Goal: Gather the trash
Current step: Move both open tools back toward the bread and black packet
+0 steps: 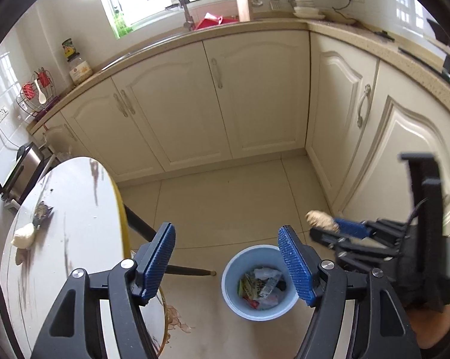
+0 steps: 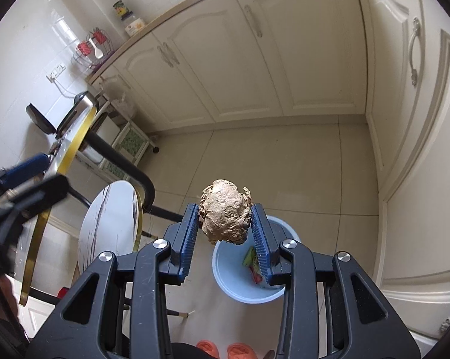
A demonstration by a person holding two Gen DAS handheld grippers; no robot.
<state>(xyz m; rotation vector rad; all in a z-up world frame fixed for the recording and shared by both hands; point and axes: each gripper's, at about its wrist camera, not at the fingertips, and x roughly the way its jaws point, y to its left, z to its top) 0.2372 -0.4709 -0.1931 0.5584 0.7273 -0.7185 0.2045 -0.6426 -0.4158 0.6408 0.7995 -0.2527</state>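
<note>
My left gripper stands open with nothing between its blue pads, hanging over a pale blue bin on the floor. The bin holds several wrappers and crumpled papers. My right gripper is shut on a crumpled brown paper wad, held above the same bin. In the left wrist view that wad and the right gripper show to the right, higher than the bin. A white crumpled tissue and a dark wrapper lie on the round table.
The white, yellow-rimmed table stands left of the bin, its black leg slanting toward it. Brown peel scraps lie on the tiles under the table edge. Cream cabinets wall the far and right sides. Orange slippers are below me.
</note>
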